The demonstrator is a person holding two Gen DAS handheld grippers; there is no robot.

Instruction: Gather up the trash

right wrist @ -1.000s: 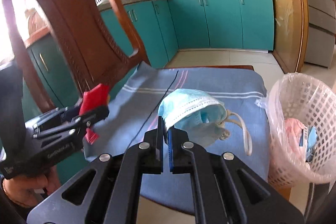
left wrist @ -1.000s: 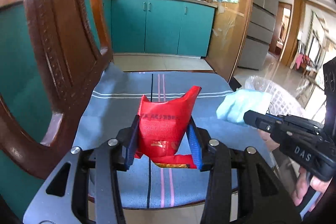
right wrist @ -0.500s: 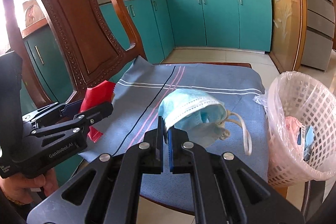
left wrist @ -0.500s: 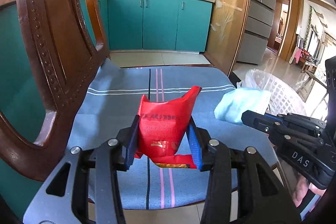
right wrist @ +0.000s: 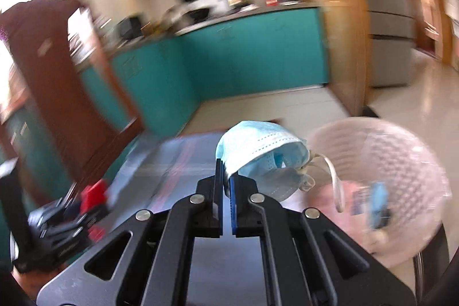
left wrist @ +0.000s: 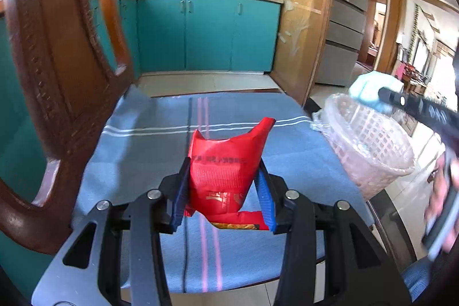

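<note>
My left gripper (left wrist: 222, 177) is shut on a red snack wrapper (left wrist: 226, 165) and holds it over the blue cloth on the chair seat (left wrist: 160, 145). My right gripper (right wrist: 226, 171) is shut on a light blue face mask (right wrist: 258, 145), its ear loops hanging to the right. In the left wrist view the mask (left wrist: 370, 88) and right gripper are above the far rim of the white lattice trash basket (left wrist: 370, 145). The basket (right wrist: 396, 162) holds pink and blue trash. The right wrist view is blurred.
A carved wooden chair back (left wrist: 57, 70) rises on the left. Teal kitchen cabinets (left wrist: 206, 33) and a counter with pots stand behind. A wooden door frame (left wrist: 298, 27) and a fridge (left wrist: 344, 19) are to the right. The basket is lined with a clear bag.
My right gripper has swung right and up with the mask, from over the seat to above the basket. The left gripper has stayed put with the red wrapper.
</note>
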